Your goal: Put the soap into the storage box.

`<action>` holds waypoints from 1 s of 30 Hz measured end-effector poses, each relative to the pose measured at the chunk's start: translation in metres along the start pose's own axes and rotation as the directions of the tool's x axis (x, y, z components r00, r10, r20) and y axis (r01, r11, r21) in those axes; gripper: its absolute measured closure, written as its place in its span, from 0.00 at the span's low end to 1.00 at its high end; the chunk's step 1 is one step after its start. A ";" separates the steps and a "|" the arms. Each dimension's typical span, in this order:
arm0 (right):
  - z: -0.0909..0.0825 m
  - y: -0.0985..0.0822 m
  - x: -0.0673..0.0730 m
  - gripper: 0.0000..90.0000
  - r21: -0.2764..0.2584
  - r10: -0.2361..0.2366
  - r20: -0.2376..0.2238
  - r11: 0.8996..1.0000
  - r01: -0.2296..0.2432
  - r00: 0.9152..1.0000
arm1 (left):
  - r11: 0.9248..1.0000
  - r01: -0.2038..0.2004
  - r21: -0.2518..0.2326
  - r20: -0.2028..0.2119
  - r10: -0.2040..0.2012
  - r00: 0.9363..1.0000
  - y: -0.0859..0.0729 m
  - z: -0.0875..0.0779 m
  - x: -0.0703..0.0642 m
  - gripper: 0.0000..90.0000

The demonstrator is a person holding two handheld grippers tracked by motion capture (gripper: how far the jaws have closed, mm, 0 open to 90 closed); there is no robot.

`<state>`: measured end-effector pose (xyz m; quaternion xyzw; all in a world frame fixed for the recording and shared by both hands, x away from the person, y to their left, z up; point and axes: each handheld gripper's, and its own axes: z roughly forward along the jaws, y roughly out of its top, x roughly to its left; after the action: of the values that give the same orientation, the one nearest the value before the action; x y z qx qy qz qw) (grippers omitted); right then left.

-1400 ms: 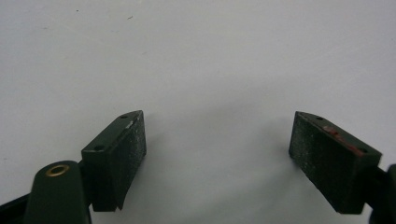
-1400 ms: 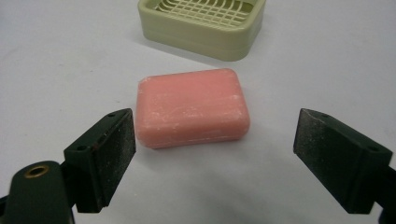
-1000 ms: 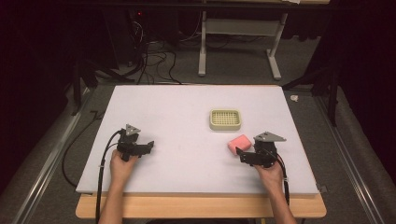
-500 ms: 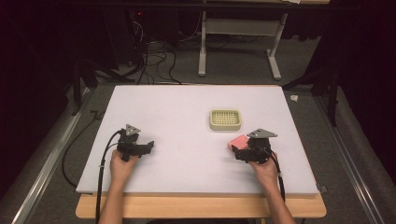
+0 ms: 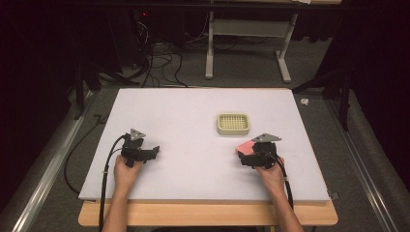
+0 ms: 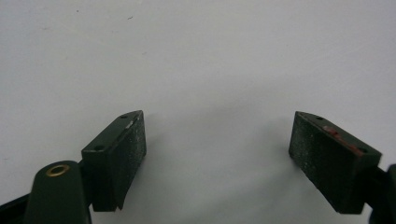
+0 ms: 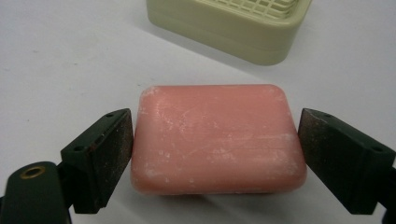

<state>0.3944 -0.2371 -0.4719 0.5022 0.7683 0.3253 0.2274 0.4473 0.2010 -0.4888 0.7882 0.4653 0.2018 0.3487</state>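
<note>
Right gripper (image 7: 215, 158) is down at the pink soap bar (image 7: 217, 137), jaws spread either side of it — the left jaw looks to be touching the bar's flank, the right one stands just clear, so this is a straddle and not a pinch yet. In the high view the soap bar (image 5: 244, 147) lies flat on the white table (image 5: 193, 116), near the person's right edge, half tucked under the right gripper (image 5: 255, 157). The cream soap dish (image 5: 233, 123), with its grid top, sits just beyond the bar, a little apart; in the right gripper view the soap dish (image 7: 233, 25) is straight ahead, which would suit a short lift forward into it. The bar is taken across its long sides, probably because that keeps it level. Left gripper (image 5: 145, 153) rests on the table well apart from all this, jaws wide open over bare surface, left gripper (image 6: 217, 163) holding nothing, out of the way.
</note>
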 end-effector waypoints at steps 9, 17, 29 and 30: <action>0.009 -0.004 -0.001 0.14 0.034 0.000 -0.010 0.999 0.000 1.000 | 1.000 0.000 0.000 0.000 0.000 1.000 0.000 0.000 0.000 0.21; 0.011 -0.005 -0.001 0.15 0.045 0.001 -0.012 0.999 -0.001 1.000 | 1.000 0.000 0.000 0.000 0.000 1.000 0.000 0.000 0.000 0.21; 0.011 -0.005 -0.001 0.15 0.043 0.000 -0.006 0.999 0.000 1.000 | 1.000 -0.001 0.001 0.000 0.001 1.000 0.000 0.000 0.000 0.21; 0.011 -0.005 -0.001 0.15 0.043 0.001 -0.007 0.999 -0.001 1.000 | 1.000 0.001 0.000 0.001 -0.001 1.000 0.000 0.000 0.000 0.21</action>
<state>0.3992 -0.2369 -0.4828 0.5062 0.7756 0.3108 0.2137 0.4473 0.2011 -0.4888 0.7881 0.4654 0.2014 0.3489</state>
